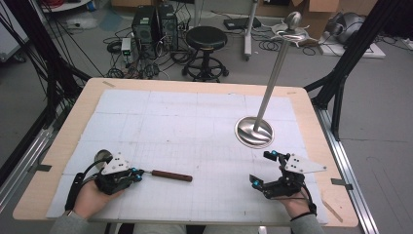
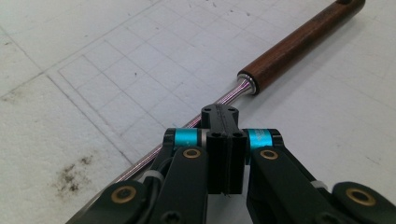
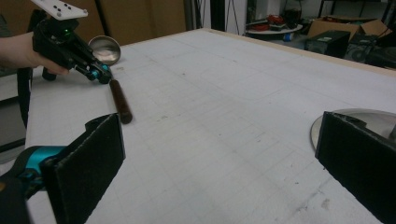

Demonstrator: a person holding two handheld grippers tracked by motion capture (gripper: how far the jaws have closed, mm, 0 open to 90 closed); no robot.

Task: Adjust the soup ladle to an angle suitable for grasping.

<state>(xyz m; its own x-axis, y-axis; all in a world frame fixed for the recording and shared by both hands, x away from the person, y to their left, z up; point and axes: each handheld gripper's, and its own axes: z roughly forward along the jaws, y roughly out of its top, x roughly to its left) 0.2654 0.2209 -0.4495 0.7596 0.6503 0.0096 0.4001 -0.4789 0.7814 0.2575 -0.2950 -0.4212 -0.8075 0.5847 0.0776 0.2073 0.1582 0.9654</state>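
lying flat on the white gridded mat (image 1: 195, 122) of the worktop (image 1: 311, 117), the ladle (image 1: 160, 174) runs left to right in the high view, its wooden handle (image 2: 299, 44) pointing toward the right tongs (image 1: 263, 168) and its steel bowl (image 3: 105, 49) at the left edge beside the left hand (image 1: 90, 197). the left tongs (image 2: 224, 140) are pressed closed on the thin metal shaft (image 2: 224, 100) just short of the wood. the right tongs stand wide apart, holding nothing, well apart from the handle tip. a steel stand (image 1: 254, 131) rises behind them.
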